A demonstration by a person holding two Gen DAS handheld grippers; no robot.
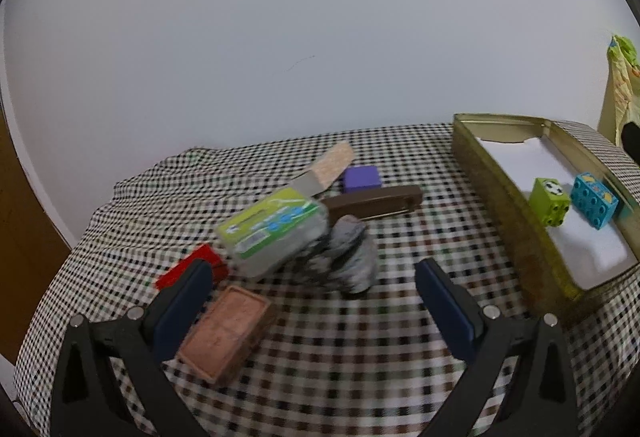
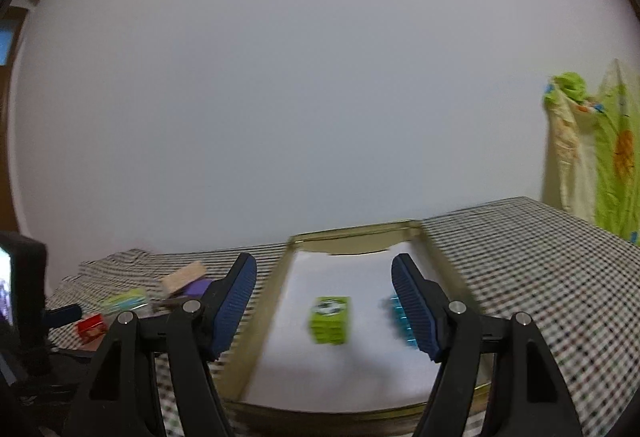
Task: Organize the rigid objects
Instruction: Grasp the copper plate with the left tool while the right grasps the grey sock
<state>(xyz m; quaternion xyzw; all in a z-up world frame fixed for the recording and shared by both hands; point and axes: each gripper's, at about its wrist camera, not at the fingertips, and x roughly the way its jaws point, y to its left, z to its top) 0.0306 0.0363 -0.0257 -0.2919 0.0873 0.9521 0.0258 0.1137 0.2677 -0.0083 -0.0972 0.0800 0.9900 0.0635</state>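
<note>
In the left wrist view a gold tin tray (image 1: 496, 193) lined with white paper holds a green brick (image 1: 550, 199) and a blue brick (image 1: 594, 199). Left of it lie a green-labelled clear box (image 1: 276, 233), a grey stone (image 1: 352, 257), a brown bar (image 1: 376, 199), a purple block (image 1: 362, 177), a tan strip (image 1: 334, 165), a red block (image 1: 188, 265) and a pink-brown box (image 1: 226, 333). My left gripper (image 1: 312, 289) is open above the cloth near the stone. My right gripper (image 2: 324, 289) is open over the tray (image 2: 256, 321), above the green brick (image 2: 330, 319) and beside the blue brick (image 2: 400, 319).
A black-and-white checked cloth (image 1: 360, 357) covers the table, bunched at the far left. A plain white wall stands behind. A green and yellow fabric (image 2: 600, 157) hangs at the right. The other gripper's camera body (image 2: 20, 277) shows at the left edge of the right wrist view.
</note>
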